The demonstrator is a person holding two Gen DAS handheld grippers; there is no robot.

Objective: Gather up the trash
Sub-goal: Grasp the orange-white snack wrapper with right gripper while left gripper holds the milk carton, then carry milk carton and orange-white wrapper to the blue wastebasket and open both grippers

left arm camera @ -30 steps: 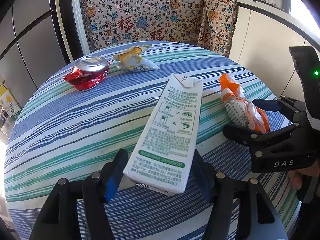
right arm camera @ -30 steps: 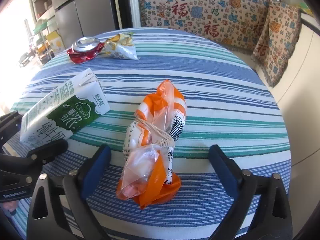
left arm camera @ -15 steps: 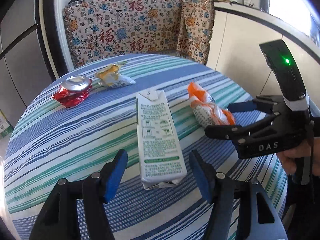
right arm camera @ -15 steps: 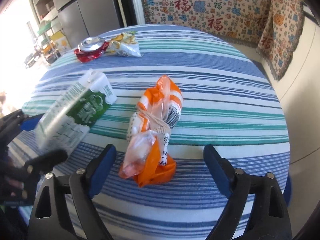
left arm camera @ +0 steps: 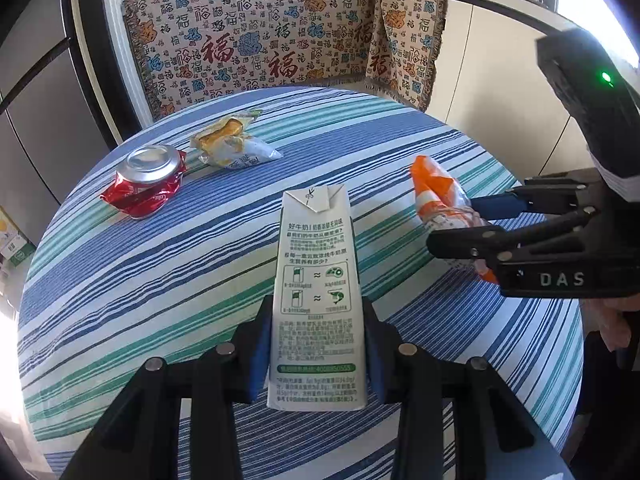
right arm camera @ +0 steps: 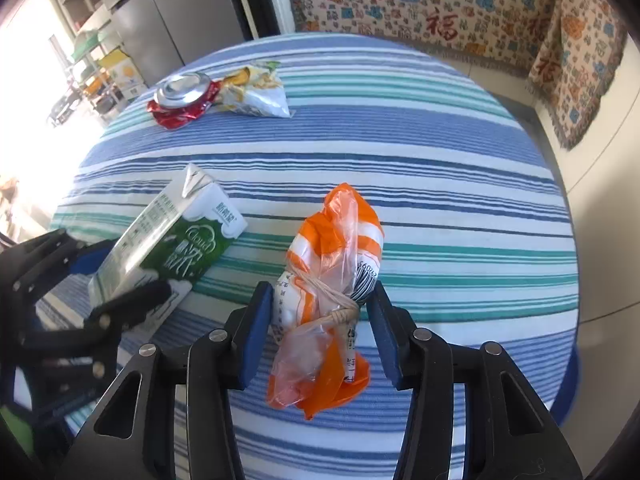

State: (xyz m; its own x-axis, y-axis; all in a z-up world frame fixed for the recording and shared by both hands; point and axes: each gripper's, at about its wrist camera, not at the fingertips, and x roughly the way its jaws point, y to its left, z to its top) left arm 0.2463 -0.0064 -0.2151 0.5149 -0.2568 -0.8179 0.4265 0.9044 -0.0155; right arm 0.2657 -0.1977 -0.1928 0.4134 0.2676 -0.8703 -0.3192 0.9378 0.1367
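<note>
A white and green milk carton (left arm camera: 318,300) lies on the striped round table (left arm camera: 120,264). My left gripper (left arm camera: 318,356) is shut on its near end; the carton also shows in the right wrist view (right arm camera: 172,248). A tied orange and clear plastic bag (right arm camera: 328,292) lies between the pads of my right gripper (right arm camera: 320,332), whose jaws have closed in to the bag's sides at the knot. The bag also shows in the left wrist view (left arm camera: 440,200). A crushed red can (left arm camera: 148,184) and a yellow snack wrapper (left arm camera: 232,144) lie at the table's far left.
A patterned cloth (left arm camera: 280,40) hangs on the seat behind the table. White cabinets (left arm camera: 500,92) stand to the right, a grey fridge (right arm camera: 168,12) to the left. The table's edge is close below both grippers.
My left gripper closed from wide open onto the milk carton. My right gripper closed from wide open onto the orange bag's tied middle.
</note>
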